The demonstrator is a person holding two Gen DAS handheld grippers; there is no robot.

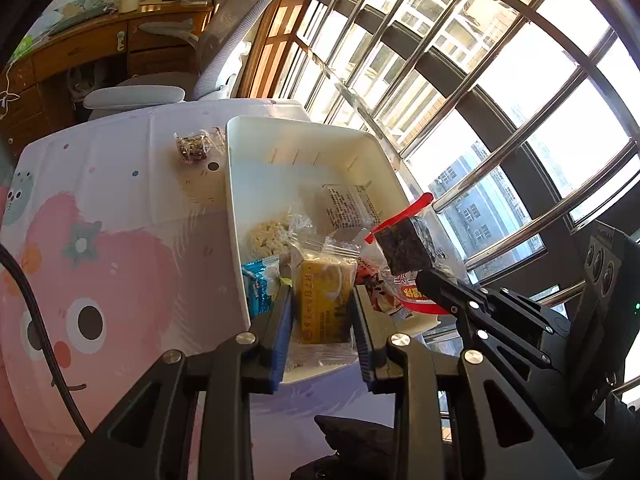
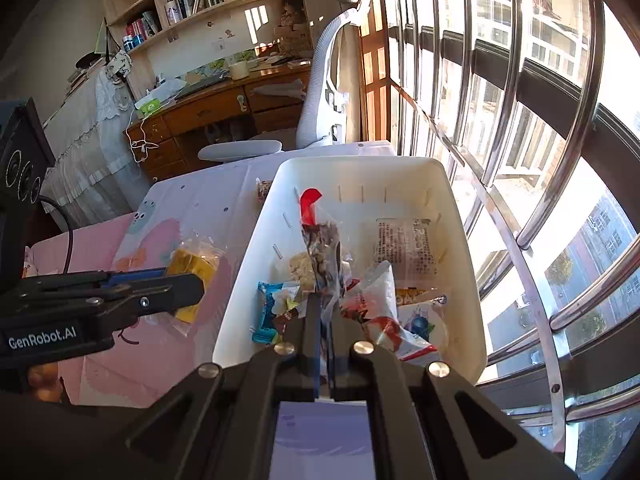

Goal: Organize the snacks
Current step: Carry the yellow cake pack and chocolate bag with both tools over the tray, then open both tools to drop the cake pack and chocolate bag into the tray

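Left gripper [image 1: 323,300]: closed on a yellow snack pack [image 1: 325,300] in clear wrap, held between blue-padded fingers [image 1: 283,320]; in the right wrist view it is seen left of the bin, over the tablecloth.
Right gripper [image 2: 326,312]: jaws nearly together, pinched on the clear wrap of a dark square snack [image 1: 406,248] with a red sealed end, held up above the bin's near right part.
White bin [image 2: 360,172]: set at the right of the table beside the window; wrapped snacks are held inside.
Bin contents: a blue-and-white packet [image 2: 270,312] at near left, a red-and-white packet [image 2: 384,320] at near right, a pale puffed cake [image 1: 268,236] in the middle, a clear packet with printed text [image 2: 404,246] farther right, too small to be read.
Loose snack: a dark nut bar [image 1: 194,146] lies on the tablecloth just beside the bin's far left corner.
Tablecloth [image 1: 100,260]: pink and lilac cartoon print.
Writing: "GenRobot.AI" is read on the left gripper's body.
Far: a grey chair [image 2: 316,112], a wooden desk [image 2: 224,108], bookshelves, barred windows at right.
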